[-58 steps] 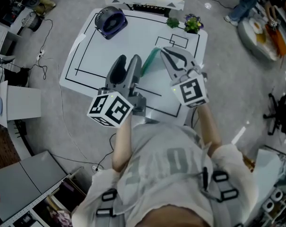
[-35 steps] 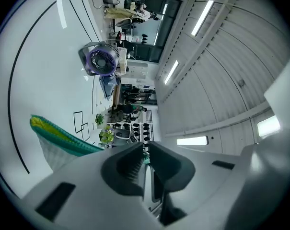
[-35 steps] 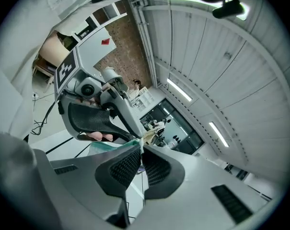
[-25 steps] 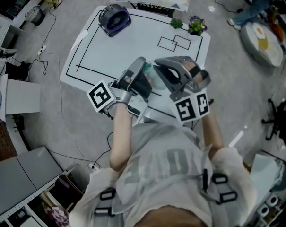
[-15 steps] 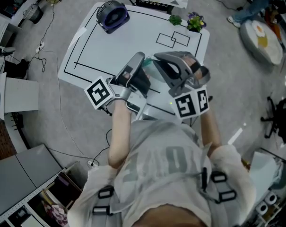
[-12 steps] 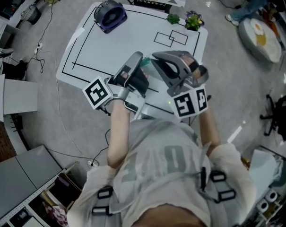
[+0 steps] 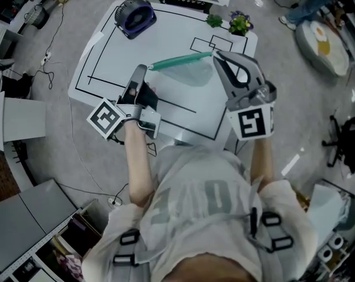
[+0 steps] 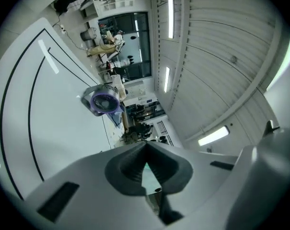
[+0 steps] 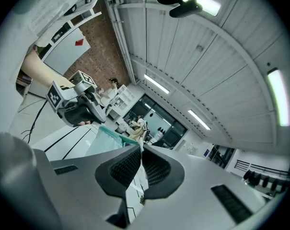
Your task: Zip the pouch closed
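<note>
"Where's the pouch (image 7: 183, 61) just now?"

"Hanging stretched above the table (image 7: 165, 31). The left gripper (image 7: 143, 69) is pinching one end of its green top, and the right gripper (image 7: 217, 56) is clamped on the other."

"What's worrying you?"

"They're pulling it taut on thin pinches. I think an end may be slipping free, or the slider jamming if the strip is twisting."
</note>
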{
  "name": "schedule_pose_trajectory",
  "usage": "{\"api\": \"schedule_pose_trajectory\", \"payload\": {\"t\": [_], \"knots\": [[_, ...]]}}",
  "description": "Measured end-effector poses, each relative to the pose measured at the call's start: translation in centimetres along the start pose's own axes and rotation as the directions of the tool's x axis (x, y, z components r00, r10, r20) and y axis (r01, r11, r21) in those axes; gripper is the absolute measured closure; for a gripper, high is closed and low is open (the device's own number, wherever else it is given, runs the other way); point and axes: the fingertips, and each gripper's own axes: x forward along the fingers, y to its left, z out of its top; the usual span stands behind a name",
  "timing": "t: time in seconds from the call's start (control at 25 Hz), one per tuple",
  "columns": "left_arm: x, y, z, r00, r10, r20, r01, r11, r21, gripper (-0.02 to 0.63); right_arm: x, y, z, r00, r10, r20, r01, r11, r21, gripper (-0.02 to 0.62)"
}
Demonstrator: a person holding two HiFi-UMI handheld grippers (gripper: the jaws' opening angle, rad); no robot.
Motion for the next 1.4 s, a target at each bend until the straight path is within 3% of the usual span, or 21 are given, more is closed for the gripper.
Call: {"api": "schedule_pose_trajectory", "payload": {"t": [0.16,0.36,0.56,0.84,0.92,1.0,1.04,1.12,1.28,1.4], "knots": [[0.1,-1.1,0.8,1.000,-0.003,0.017,0.001,0.995,0.095,0.601,-0.2,0.4,-0.3,1.000,0.003,-0.008,-0.003,1.000,0.019,0.577],[0.0,-1.2,0.5,1.000,0.000,0.017,-0.001,0.996,0.092,0.601,-0.2,0.4,-0.4,1.000,0.005,-0.011,-0.005,0.999,0.034,0.577],[-0.2,-0.9,0.7,0.999,0.030,0.022,-0.033,0.989,0.147,0.601,-0.2,1.2,-0.9,0.999,0.031,-0.021,-0.029,0.997,0.078,0.577],[-1.7,1.9,1.7,0.986,0.148,0.071,-0.163,0.937,0.308,0.600,-0.2,5.3,-1.9,0.993,0.116,-0.025,-0.107,0.969,0.224,0.577],[-2.0,2.7,1.7,0.983,0.165,0.078,-0.182,0.927,0.327,0.600,0.2,6.6,-2.6,0.990,0.139,0.020,-0.135,0.913,0.384,0.577],[-2.2,3.4,1.9,0.981,0.174,0.083,-0.192,0.924,0.330,0.598,0.6,7.9,-3.7,0.986,0.153,0.070,-0.166,0.804,0.571,0.577],[-2.3,3.5,2.1,0.981,0.174,0.089,-0.193,0.925,0.326,0.598,0.7,8.6,-4.5,0.984,0.158,0.078,-0.171,0.753,0.635,0.577],[-2.3,3.4,2.4,0.982,0.160,0.101,-0.185,0.928,0.324,0.598,1.2,10.1,-6.7,0.984,0.169,0.055,-0.158,0.691,0.705,0.577],[-2.4,2.7,2.7,0.983,0.144,0.117,-0.177,0.919,0.352,0.598,2.5,12.7,-11.2,0.978,0.202,-0.044,-0.096,0.635,0.767,0.577],[-2.3,2.5,2.6,0.982,0.149,0.116,-0.182,0.907,0.380,0.597,3.1,12.8,-14.0,0.973,0.193,-0.130,-0.021,0.628,0.778,0.577]]}}
